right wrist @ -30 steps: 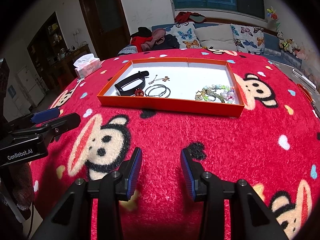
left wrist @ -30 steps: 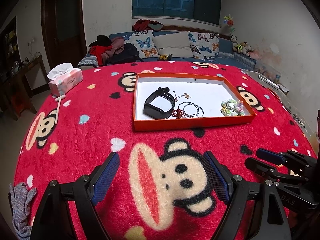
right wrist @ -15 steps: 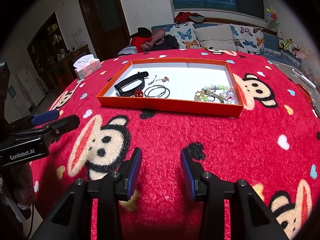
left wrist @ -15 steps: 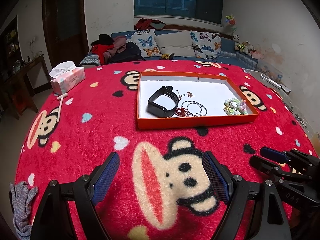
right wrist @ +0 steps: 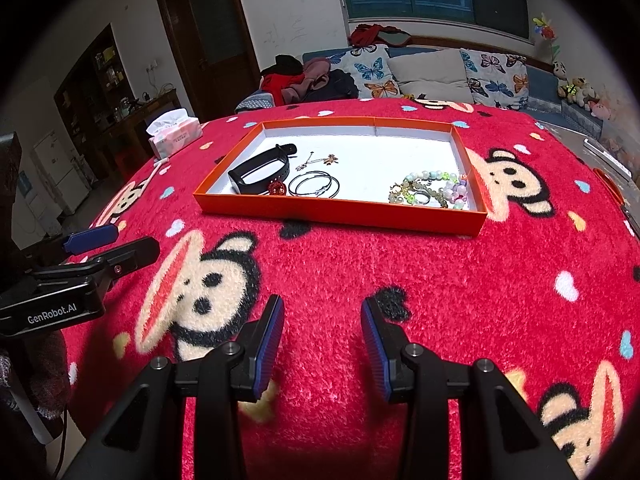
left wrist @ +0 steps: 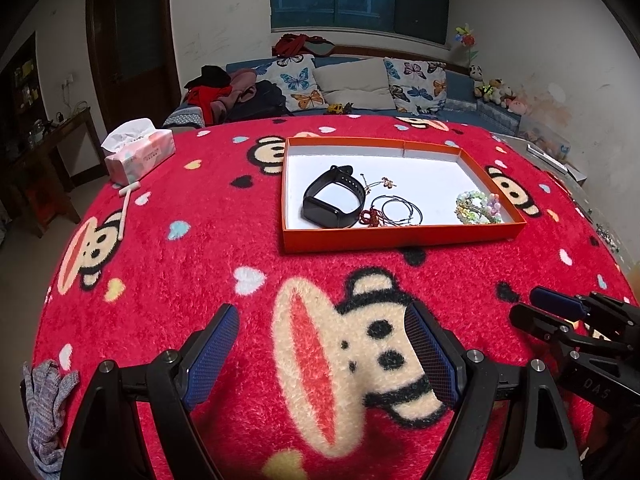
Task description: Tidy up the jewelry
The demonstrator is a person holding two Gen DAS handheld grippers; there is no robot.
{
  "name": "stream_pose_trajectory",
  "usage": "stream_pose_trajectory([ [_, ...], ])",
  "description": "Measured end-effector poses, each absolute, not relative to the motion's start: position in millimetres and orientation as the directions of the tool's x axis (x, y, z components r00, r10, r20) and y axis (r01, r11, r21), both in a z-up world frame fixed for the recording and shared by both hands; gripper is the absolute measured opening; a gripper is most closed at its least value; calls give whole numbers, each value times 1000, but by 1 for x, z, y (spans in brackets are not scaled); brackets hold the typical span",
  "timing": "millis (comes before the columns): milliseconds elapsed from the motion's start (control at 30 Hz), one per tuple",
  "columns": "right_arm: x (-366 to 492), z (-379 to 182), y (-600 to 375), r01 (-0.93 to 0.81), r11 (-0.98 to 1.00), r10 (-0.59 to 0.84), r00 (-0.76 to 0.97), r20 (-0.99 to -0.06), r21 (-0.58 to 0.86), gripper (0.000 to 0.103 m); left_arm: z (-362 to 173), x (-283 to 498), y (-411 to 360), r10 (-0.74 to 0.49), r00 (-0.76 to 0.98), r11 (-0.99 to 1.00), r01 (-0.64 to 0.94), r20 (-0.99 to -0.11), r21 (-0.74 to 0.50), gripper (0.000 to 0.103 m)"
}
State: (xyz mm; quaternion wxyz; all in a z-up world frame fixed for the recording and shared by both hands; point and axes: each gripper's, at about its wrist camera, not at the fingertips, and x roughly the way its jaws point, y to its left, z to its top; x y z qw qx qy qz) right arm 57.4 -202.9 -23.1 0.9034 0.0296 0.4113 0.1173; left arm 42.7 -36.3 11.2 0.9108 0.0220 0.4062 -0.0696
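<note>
Lately the left gripper [left wrist: 322,356] had eased toward the tray [left wrist: 400,235]; nothing inside moved. Both it and the right gripper [right wrist: 322,346] gaped empty, so the watch [left wrist: 334,197] and beads [left wrist: 478,208] lay loose together.

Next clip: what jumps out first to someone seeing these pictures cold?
The bright red monkey-print blanket covers the whole surface. On its far side sits an orange tray holding a black smart band at its left, black cord bracelets in the middle and a beaded bracelet at its right. Both claws, left and right, are open and empty.

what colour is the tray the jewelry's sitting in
Orange walls with a white floor on the tray; it shows best in the right wrist view.
</note>
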Motion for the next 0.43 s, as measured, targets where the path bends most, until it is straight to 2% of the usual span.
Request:
stream_pose_trajectory([
  [433, 58, -22, -203, -188, 971, 237, 633, -737, 151, 44, 9, 41, -35, -108, 660, 989, 145, -743, -16, 91],
])
